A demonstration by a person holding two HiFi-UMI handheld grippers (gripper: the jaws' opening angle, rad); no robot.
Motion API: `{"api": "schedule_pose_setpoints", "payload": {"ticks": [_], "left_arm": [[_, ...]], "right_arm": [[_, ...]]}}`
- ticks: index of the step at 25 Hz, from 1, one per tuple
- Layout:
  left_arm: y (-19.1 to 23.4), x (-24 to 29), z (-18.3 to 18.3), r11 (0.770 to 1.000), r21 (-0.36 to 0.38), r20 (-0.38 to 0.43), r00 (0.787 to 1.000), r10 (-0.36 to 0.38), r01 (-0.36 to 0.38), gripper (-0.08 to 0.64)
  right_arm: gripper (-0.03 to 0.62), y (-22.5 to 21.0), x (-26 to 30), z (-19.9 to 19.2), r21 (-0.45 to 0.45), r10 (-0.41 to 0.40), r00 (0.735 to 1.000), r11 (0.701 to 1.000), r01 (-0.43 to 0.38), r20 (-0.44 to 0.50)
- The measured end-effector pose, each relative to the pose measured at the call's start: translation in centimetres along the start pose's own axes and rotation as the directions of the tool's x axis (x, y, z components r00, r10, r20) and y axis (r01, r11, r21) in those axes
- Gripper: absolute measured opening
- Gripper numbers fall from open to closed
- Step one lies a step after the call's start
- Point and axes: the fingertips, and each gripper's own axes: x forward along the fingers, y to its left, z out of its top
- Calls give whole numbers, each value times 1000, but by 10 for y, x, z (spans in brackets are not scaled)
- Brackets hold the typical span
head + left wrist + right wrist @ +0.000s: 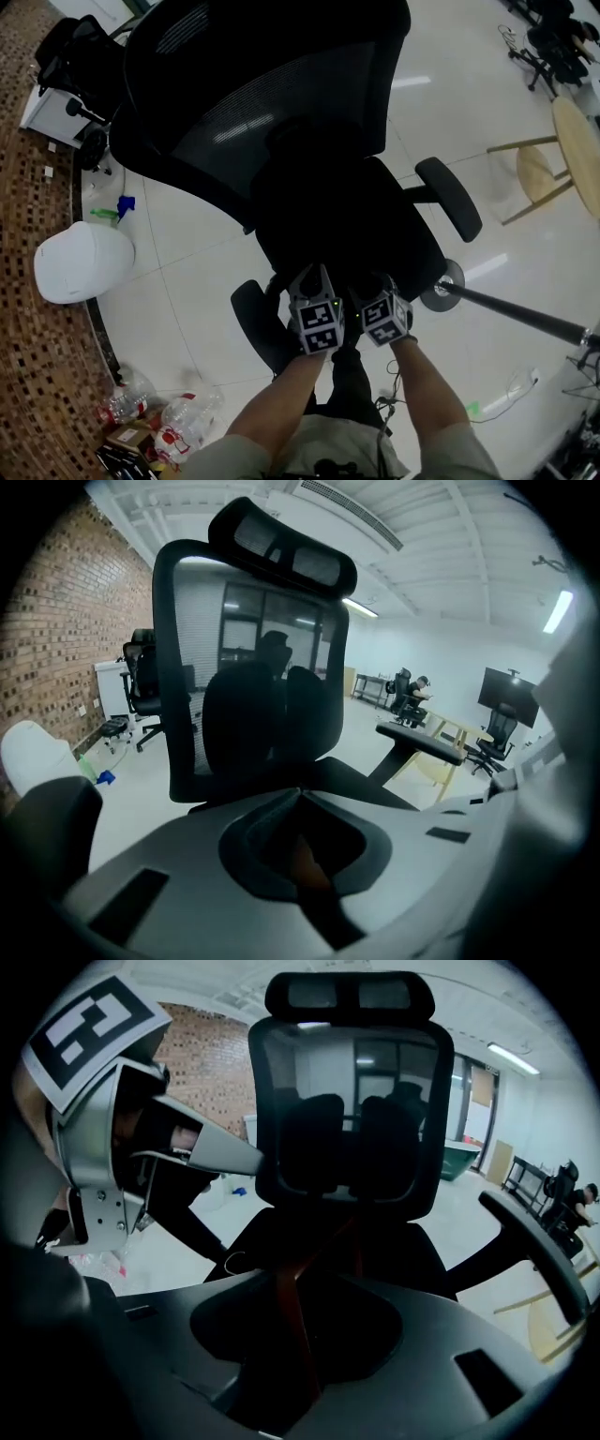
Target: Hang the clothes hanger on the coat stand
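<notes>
A brown wooden clothes hanger [291, 1312] with a thin metal hook [228, 1262] lies on the seat of a black office chair [281, 122]. Its bar runs between the jaws of my right gripper [300, 1283], which stand apart and do not press on it. My left gripper [300, 799] has its jaws closed together, with a brown piece of the hanger [305, 860] caught in their hollow. In the head view both grippers, left [314, 279] and right [384, 283], sit side by side at the seat's front edge. The hanger itself is lost against the dark seat there. The coat stand's black pole [525, 317] slants across the floor at right.
The chair's armrests [450, 197] flank the grippers. A white rounded object [82, 262] and plastic bottles [187, 417] lie by the brick-patterned strip at left. A wooden stool [553, 159] stands at the right. Other office chairs stand far off in the room [141, 691].
</notes>
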Motion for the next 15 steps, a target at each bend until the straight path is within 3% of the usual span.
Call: {"api": "schedule_pose_setpoints", "payload": {"ticks": [9,15], "left_arm": [[4,41,-44,1000,-1,-90,996,17,-17,8],[13,56,-44,999,-7,-104,994,45,-46,8]], "right_arm": [[187,-6,95,-71,-118,121,965,981,-151,-231],[187,-15,131,-95,-135,161,927,967,-217,-339]]}}
